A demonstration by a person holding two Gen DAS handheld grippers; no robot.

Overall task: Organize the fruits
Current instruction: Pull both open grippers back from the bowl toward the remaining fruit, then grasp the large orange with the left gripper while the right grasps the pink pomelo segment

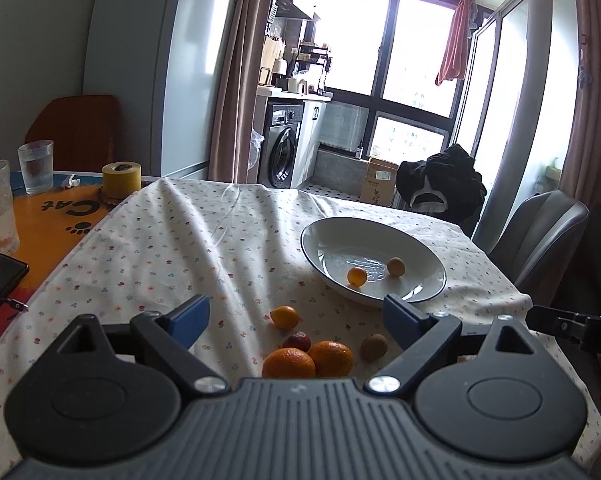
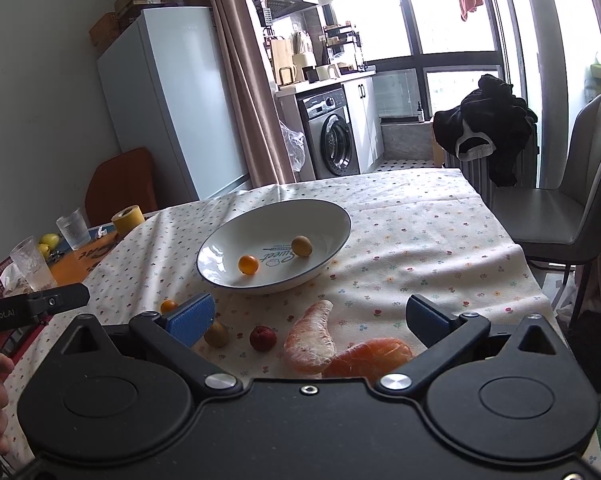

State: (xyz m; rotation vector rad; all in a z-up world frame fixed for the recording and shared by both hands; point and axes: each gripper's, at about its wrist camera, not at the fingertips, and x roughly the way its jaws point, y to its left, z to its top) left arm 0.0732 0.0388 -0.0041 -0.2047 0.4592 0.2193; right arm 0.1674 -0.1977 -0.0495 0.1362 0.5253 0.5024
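Left gripper [image 1: 296,318] and right gripper [image 2: 310,320] are both held with jaws apart and empty above the cloth-covered tabletop [image 1: 160,248]. In the white bowl [image 2: 220,248], one small orange fruit [image 2: 248,264] and one brownish fruit [image 2: 301,246] are seen. Two oranges [image 1: 306,358] lie loose at the bowl's 6 o'clock.
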